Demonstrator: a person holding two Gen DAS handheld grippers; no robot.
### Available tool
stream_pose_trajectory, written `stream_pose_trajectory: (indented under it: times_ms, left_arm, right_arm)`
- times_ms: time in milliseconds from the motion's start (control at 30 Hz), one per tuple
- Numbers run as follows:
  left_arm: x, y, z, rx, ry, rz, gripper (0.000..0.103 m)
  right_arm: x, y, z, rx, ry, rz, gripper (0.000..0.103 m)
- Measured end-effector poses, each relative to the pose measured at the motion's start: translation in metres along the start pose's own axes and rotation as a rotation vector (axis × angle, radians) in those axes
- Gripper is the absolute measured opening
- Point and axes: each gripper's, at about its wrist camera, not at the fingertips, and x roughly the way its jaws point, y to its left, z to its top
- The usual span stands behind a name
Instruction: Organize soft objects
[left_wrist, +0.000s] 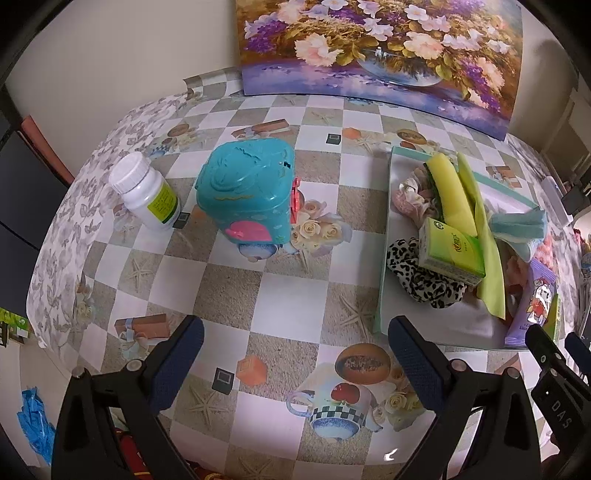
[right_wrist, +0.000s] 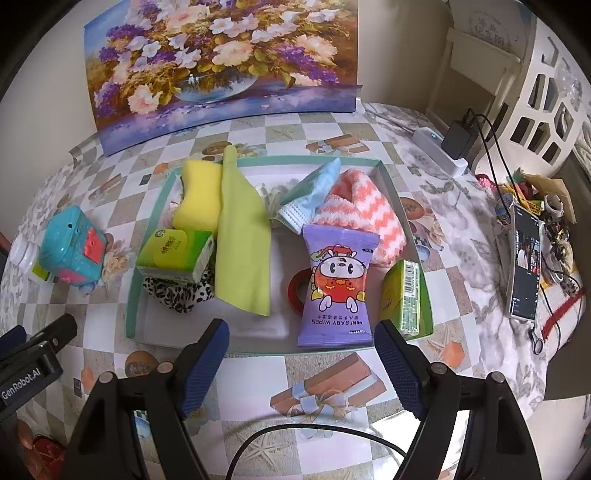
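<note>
Both grippers, left gripper and right gripper, spread wide and grasping nothing, over the table's near edge; tray filled with soft items; teal toy beside the tray's left edge

Glossy plastic wipes pack; fuzzy knit sock; matt yellow-green cloth; shiny teal plastic toy.

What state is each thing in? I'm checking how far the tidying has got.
left gripper: open, empty.
right gripper: open, empty.
tray: filled with soft items.
baby wipes pack: lying flat in the tray.
tissue pack: resting on the leopard-print cloth.
white bottle: capped, upright, outside the tray.
teal toy case: closed, outside the tray.
</note>
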Motion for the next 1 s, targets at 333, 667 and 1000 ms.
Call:
stream_pose_trajectory:
  times_ms: [333,667,1000]
  left_arm:
    - [0.0005,0.0001,0.0003,-0.004,0.002,0.003,0.100]
    - [0.0011,0.0009,0.0005,-0.003,0.006,0.002,0.100]
    - [0.0013,0.0003,0.0006,-0.003,0.006,0.003,0.100]
  right_arm:
    - [0.0009,-0.0004,0.0004,0.001,0.001,-0.004,0.084]
    - [0.0019,0.0001,0.0004,-0.008,0.003,-0.011,0.084]
    - [0.0032,0.0006,0.0004,-0.013,0.006,-0.014,0.084]
